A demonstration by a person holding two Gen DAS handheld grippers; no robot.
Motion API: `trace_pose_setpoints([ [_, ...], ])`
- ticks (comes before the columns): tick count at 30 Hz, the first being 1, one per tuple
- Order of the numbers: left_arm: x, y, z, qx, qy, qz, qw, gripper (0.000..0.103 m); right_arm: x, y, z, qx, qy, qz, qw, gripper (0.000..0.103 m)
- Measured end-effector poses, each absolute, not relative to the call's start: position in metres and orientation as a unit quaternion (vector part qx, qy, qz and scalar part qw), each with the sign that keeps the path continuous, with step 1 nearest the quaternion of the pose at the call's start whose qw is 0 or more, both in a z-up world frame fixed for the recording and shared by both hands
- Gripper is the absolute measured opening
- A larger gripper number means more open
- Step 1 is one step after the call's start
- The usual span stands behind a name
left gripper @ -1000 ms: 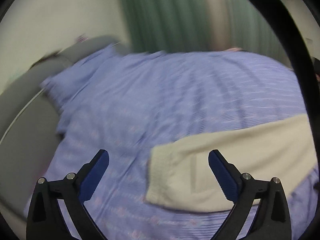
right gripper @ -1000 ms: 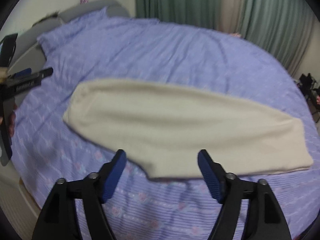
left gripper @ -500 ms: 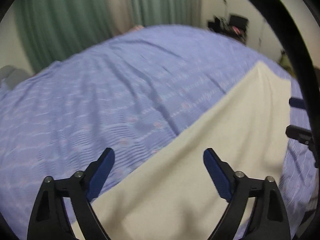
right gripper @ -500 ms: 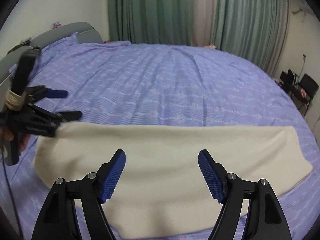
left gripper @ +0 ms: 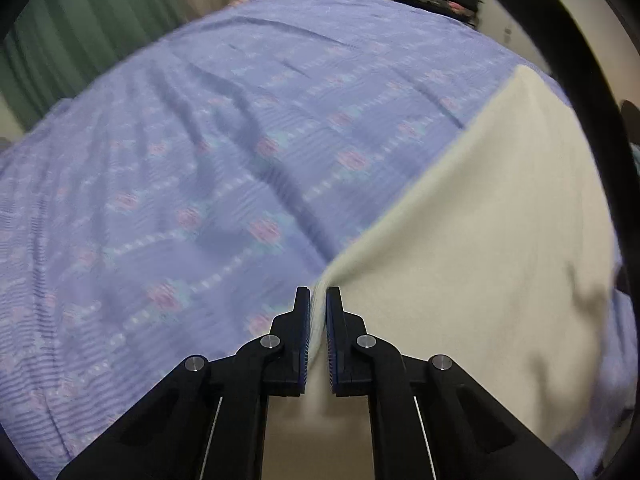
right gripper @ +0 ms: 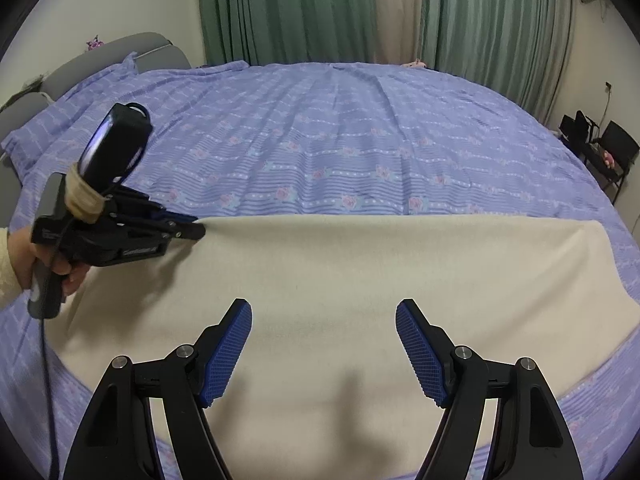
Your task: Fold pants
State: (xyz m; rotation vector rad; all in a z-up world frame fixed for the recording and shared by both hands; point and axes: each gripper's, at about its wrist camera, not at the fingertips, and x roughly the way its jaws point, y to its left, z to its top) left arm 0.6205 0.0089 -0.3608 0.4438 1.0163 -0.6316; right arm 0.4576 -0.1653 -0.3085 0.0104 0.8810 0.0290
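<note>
Left wrist view. Half a second ago our left gripper (left gripper: 318,300) hung with its blue-padded jaws wide apart above the cloth. Now the jaws are together, clamped on a pinched ridge of the cream-coloured, soft knit pants (left gripper: 472,264) at their near corner. We judge from this that the grasp for the next fold is made on this side. The pants lie flat on the lilac striped bedspread with pink flower motifs (left gripper: 192,168). From the clamped corner one straight edge runs away up and to the right toward a far corner near the frame's rim. The view is slightly blurred, so we cannot tell the fabric layers apart.

Right wrist view. Our right gripper (right gripper: 324,344) hovers low over the near part of the pants (right gripper: 328,272), its jaws wide apart and holding nothing, the same stance as half a second ago. The left gripper (right gripper: 192,231) appears at the left, held in a bare hand (right gripper: 52,264), its tips closed on the far-left corner of the cloth. The long axis of the pants runs left to right across this view, parallel to the green pleated curtains (right gripper: 288,12) behind the bed. The far edge is straight and the right end is squared off. We judge that the right gripper must next take its own corner.
</note>
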Motion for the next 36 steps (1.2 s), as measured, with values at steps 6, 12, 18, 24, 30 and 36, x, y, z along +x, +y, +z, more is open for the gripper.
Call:
trace_pose_setpoints([
  [6,0.634,0.007,-0.366,0.2,0.471,-0.216,0.832,0.049,0.454,-0.167,-0.3,0.005,0.42,0.001,0.908,0.075],
  [12,0.595,0.015,-0.291,0.181,0.412,-0.178,0.875,0.064,0.43,-0.18,-0.258,0.01,0.397,0.006,0.918,0.075],
  [18,0.524,-0.001,-0.208,0.149,0.377,-0.203,0.892,0.085,0.385,-0.209,-0.195,0.028,0.372,-0.008,0.928,0.076],
  [24,0.452,-0.051,-0.144,0.153,0.347,-0.256,0.889,0.09,0.33,-0.256,-0.138,0.032,0.356,-0.052,0.932,0.076],
  [30,0.382,-0.133,-0.096,0.173,0.314,-0.275,0.892,0.095,0.281,-0.327,-0.102,0.039,0.339,-0.054,0.938,0.076],
  [36,0.338,-0.215,-0.079,0.121,0.322,-0.218,0.913,0.097,0.264,-0.417,-0.09,0.029,0.328,-0.013,0.944,0.076],
])
